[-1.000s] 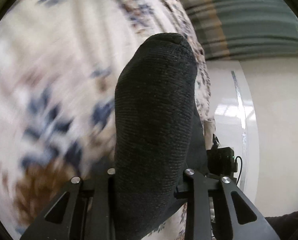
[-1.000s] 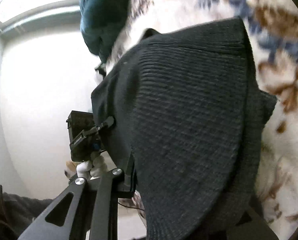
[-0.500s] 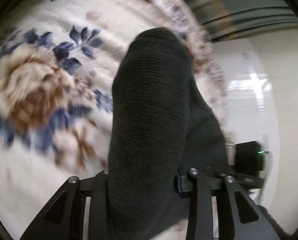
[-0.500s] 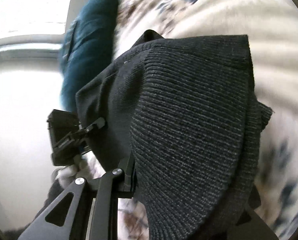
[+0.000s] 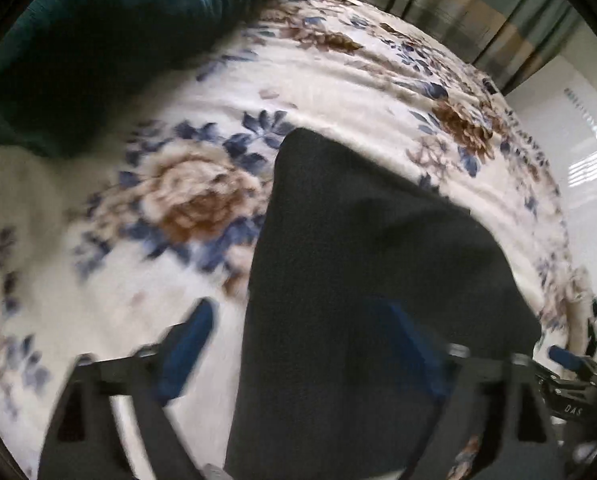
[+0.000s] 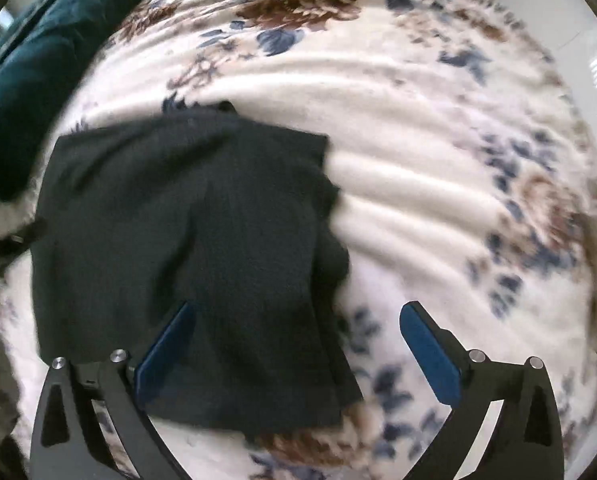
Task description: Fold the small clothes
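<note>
Sock point(image 6: 186, 240) drops folded onto the bed point(image 6: 418, 184) as I open both grippers, left point(image 5: 298, 336) and right point(image 6: 294, 344), nothing pinched. Next, I judge: lift clear without snagging.

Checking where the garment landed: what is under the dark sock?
The sock lies flat on the floral blanket, which shows around it. Whatever is beneath the sock's middle is covered.

one black sock point(image 6: 186, 248), one floral blanket point(image 6: 418, 168), one teal cushion point(image 5: 110, 44)

Bedroom, floral bedspread point(image 5: 338, 92), teal pillow point(image 5: 110, 40), curtains point(image 5: 478, 20)
</note>
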`<state>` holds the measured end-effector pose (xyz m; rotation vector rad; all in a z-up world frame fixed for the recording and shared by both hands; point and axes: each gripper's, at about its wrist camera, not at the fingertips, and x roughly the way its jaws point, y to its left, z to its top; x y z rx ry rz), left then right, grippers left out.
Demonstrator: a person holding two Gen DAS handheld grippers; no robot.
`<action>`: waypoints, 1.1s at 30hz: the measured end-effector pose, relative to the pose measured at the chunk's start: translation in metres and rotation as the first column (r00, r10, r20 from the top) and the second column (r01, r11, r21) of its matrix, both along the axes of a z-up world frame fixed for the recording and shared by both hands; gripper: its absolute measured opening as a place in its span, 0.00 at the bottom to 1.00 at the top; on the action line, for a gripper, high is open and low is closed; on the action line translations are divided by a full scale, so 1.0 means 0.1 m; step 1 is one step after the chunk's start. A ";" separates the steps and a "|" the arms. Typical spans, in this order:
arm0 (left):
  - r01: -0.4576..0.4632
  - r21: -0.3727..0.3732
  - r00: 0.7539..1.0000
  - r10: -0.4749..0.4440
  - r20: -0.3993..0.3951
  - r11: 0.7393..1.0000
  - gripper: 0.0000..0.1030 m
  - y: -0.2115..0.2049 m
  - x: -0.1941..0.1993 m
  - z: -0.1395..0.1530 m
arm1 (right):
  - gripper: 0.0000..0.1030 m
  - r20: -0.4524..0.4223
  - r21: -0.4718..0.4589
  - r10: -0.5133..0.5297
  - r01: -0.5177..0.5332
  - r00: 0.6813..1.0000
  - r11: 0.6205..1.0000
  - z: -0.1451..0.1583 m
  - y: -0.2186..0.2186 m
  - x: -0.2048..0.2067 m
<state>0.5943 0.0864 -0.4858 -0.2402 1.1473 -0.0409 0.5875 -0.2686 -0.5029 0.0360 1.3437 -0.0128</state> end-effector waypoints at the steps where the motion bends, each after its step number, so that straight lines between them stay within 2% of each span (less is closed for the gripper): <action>1: -0.005 0.013 1.000 0.006 -0.011 1.000 1.00 -0.01 -0.08 0.03 | 1.00 0.015 -0.029 -0.006 0.006 1.000 1.000 0.03 0.02 -0.09; 4: -0.014 0.063 0.999 0.016 -0.044 0.998 1.00 -0.07 -0.28 0.19 | 1.00 0.065 -0.110 -0.022 0.029 0.998 0.994 0.19 0.15 -0.34; 8: -0.007 0.113 1.000 0.008 -0.009 0.994 1.00 -0.16 -0.56 0.62 | 1.00 0.121 -0.135 -0.050 0.066 0.991 0.989 0.61 0.31 -0.62; 16: -0.001 0.185 0.993 -0.021 0.115 0.983 1.00 -0.33 -1.32 1.90 | 1.00 0.255 -0.154 -0.048 0.090 0.966 0.984 2.01 0.52 -1.40; 20: 0.010 0.210 0.981 -0.050 0.186 0.978 1.00 -0.43 -1.85 2.60 | 1.00 0.333 -0.165 -0.049 0.109 0.942 0.980 2.81 0.58 -1.92; 26: 0.021 0.220 0.969 -0.073 0.234 0.975 1.00 -0.51 -2.57 3.34 | 1.00 0.428 -0.169 -0.050 0.135 0.902 0.976 3.85 0.62 -2.75; 33: 0.021 0.220 0.951 -0.087 0.295 0.975 1.00 -0.56 -3.34 4.03 | 1.00 0.501 -0.167 -0.027 0.127 0.865 0.978 4.72 0.66 -3.63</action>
